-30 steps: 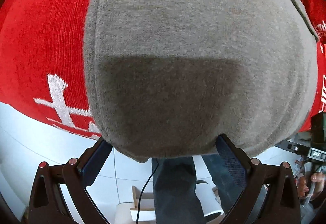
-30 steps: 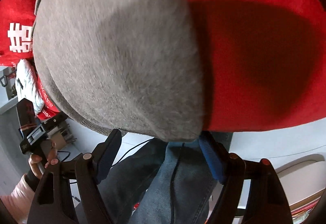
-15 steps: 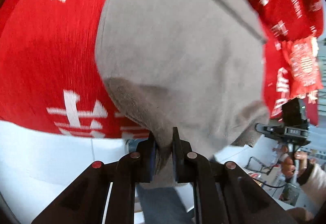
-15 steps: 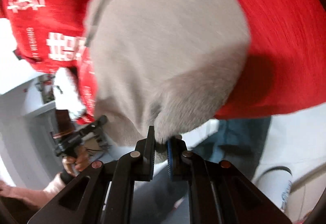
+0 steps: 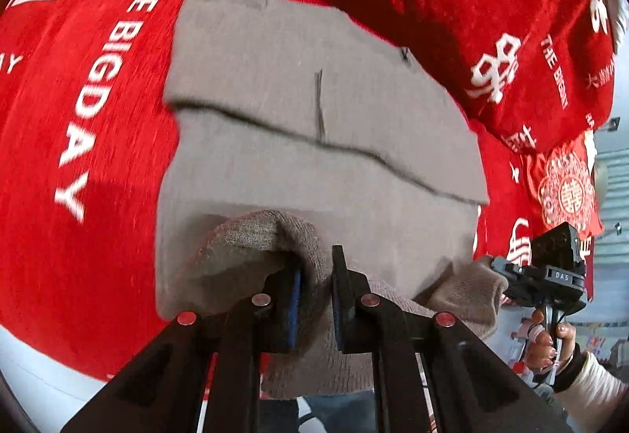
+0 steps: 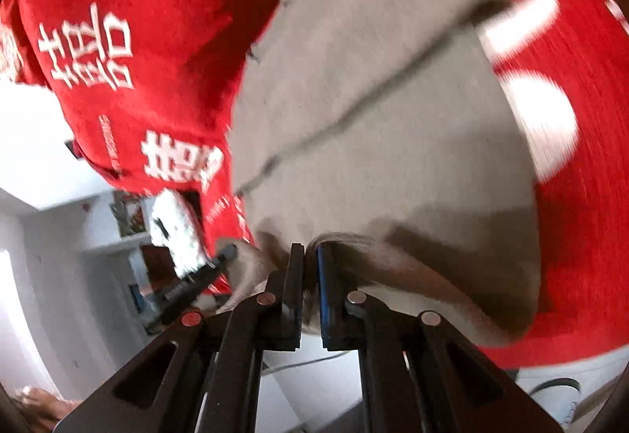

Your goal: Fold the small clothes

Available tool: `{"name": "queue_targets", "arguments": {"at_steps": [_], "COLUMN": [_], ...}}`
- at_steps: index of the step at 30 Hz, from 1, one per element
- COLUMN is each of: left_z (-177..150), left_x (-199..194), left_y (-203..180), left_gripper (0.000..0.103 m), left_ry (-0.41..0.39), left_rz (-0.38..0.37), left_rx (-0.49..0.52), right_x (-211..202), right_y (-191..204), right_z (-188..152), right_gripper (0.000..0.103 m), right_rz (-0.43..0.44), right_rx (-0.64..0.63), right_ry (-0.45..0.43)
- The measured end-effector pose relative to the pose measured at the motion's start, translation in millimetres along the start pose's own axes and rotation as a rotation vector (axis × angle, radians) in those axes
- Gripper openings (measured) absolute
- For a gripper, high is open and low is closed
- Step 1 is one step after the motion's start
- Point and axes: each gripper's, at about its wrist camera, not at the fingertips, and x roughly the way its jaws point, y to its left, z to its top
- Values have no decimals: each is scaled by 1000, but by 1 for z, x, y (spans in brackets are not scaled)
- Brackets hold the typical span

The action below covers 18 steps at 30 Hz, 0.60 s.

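Note:
A grey knit garment (image 5: pixel 314 126) lies on a red cloth with white lettering (image 5: pixel 78 98). My left gripper (image 5: pixel 316 268) is shut on the garment's near left corner and lifts it, the fabric bunched over the fingers. My right gripper (image 6: pixel 310 256) is shut on the near right corner of the same garment (image 6: pixel 393 118) and lifts it too. A dark seam line crosses the garment's middle. The right gripper also shows at the right of the left wrist view (image 5: pixel 550 271), holding fabric.
The red cloth (image 6: pixel 118 20) covers the table and hangs over its near edge. A red patterned item (image 5: pixel 566 193) lies at the far right. White floor and room furniture show below the table edge.
Both grippers went from open around the garment's near hem to shut on its corners. They have lifted the hem and carried it away from the edge, so more of the garment shows.

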Motion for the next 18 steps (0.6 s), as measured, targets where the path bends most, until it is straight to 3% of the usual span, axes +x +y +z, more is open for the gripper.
{"name": "queue_targets", "arguments": {"at_steps": [4,6,8,9,11,13,18], "left_z": [25,36,52,57,64,63,57], "left_x": [-16,-25,-28,-28,-18,-9,0], "left_y": [-11,-18,-25,-25,-25,-20,-12], "left_gripper": [15,15,15,15,15,15,15], "left_ry": [-18,-33,-38,-34,-2,34,71], "left_rz": [-50,-59,-52,-44,-16,6,34], "left_rx": [-6,0,14,21,26,22,-7], "right_x": [-8,-13,-10,1,30,55,92], "right_y": [35,52,72,83,88,82,44], "right_z": [30,48,63,66,63,53,38], "right_gripper": [4,4,4,5,15,37,38], "right_rz": [119,105,-90,-239,-448,-530,-651], "right_rx": [-5,-40,-175,-276,-416,-472,-453], "right_ry": [-61,-77,-52,-9,130,216,292]}}
